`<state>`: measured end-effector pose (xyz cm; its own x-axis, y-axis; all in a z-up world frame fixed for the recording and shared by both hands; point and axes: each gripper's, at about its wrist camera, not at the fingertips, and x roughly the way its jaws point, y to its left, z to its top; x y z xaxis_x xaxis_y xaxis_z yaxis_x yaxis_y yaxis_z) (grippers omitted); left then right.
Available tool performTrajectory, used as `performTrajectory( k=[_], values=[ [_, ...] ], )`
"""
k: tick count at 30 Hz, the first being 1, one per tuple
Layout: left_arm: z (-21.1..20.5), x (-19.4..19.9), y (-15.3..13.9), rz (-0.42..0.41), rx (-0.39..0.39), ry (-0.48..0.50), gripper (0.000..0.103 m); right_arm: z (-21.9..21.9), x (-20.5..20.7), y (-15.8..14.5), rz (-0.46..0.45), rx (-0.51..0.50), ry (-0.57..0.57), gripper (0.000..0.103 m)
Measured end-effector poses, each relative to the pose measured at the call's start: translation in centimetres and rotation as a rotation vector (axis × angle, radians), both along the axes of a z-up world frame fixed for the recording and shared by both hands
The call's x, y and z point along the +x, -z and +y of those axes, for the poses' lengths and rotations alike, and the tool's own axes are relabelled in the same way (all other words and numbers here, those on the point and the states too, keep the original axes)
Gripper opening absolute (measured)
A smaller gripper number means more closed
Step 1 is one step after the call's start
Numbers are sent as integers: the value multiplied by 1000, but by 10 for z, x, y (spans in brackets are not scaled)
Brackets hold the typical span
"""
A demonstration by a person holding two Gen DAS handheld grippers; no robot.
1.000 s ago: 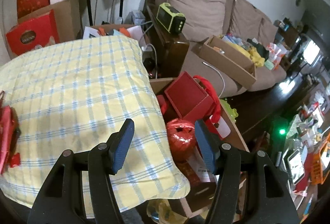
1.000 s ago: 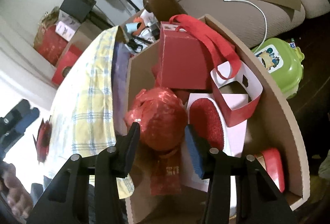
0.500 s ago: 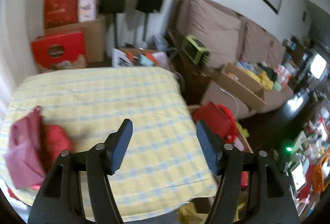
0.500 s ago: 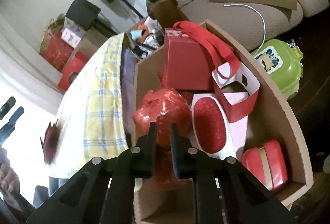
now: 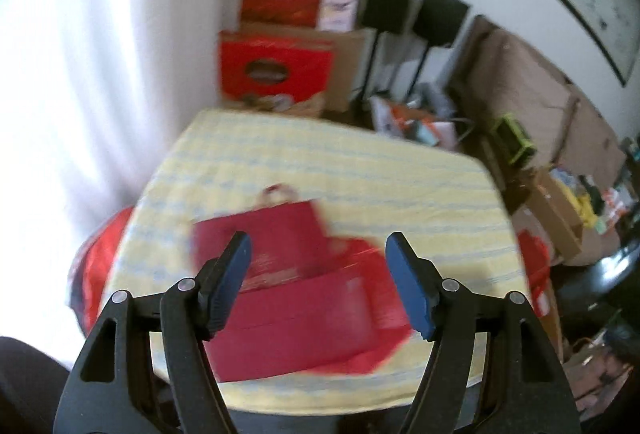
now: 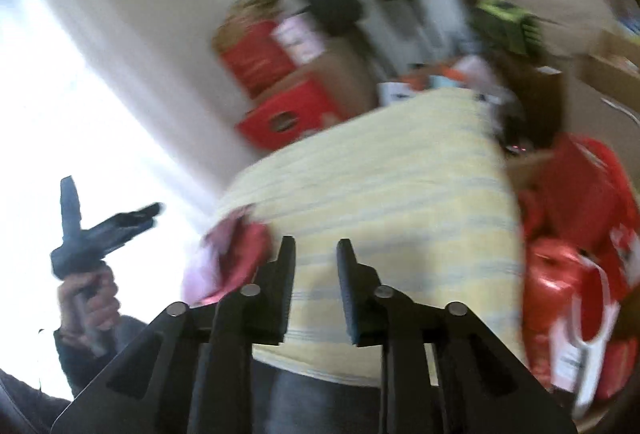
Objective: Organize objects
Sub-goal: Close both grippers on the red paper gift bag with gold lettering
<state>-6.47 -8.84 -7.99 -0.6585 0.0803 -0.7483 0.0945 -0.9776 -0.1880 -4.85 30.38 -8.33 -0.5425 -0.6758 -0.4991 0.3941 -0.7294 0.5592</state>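
A table under a yellow checked cloth (image 5: 360, 170) carries a blurred heap of red paper bags (image 5: 288, 234) and a flat red piece (image 5: 320, 314). Above that heap hangs my left gripper (image 5: 318, 262), jaws wide and still opening, with nothing pressed between them. My right gripper (image 6: 316, 250) hovers over the table's near edge (image 6: 400, 194). Its jaws stand a little apart and are opening, with nothing between them. The red heap (image 6: 236, 258) lies to its left, and a red foil ball (image 6: 556, 274) sits among red bags in the box on the right. A hand raises the left gripper (image 6: 114, 196) at far left.
Red gift boxes (image 5: 276, 74) on cardboard cartons stand against the far wall, beside two black speakers on stands (image 5: 388, 6). A brown sofa (image 5: 540, 82) and a green device (image 5: 516, 142) are to the right. A bright curtained window fills the left. A hand (image 6: 86, 298) grips the left handle.
The left view swung away from the box to the red heap on the table. The right gripper let go of the red foil ball, shut, rose out of the box and parted again.
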Motion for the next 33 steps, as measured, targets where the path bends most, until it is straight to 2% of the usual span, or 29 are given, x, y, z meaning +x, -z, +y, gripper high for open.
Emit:
performTrajectory(
  k=[3, 6, 7, 12, 14, 19, 23, 25, 28, 33],
  values=[
    [-44, 12, 16, -40, 8, -72, 66, -53, -6, -8, 8, 12, -98, 29],
    [-76, 17, 31, -92, 78, -115, 66, -100, -14, -2, -18, 21, -164, 30],
    [-87, 18, 39, -117, 117, -107, 66, -118, -17, 1, -30, 30, -187, 30],
    [-110, 17, 73, -195, 205, -60, 63, -174, -33, 25, -100, 38, -253, 35],
    [-108, 15, 90, -242, 236, 0, 61, -190, -42, 35, -110, 71, -235, 44],
    [-95, 8, 108, -283, 235, 41, 59, -210, -56, 62, -165, 112, -215, 45],
    [-94, 6, 118, -294, 306, 77, 59, -214, -58, 83, -207, 122, -221, 45],
    [-96, 3, 127, -315, 378, 99, 60, -216, -59, 91, -221, 134, -215, 46],
    [-101, 5, 131, -321, 441, 95, 61, -220, -62, 99, -224, 131, -215, 46],
    [-104, 2, 132, -316, 452, 78, 61, -217, -63, 104, -220, 118, -217, 44]
  ],
)
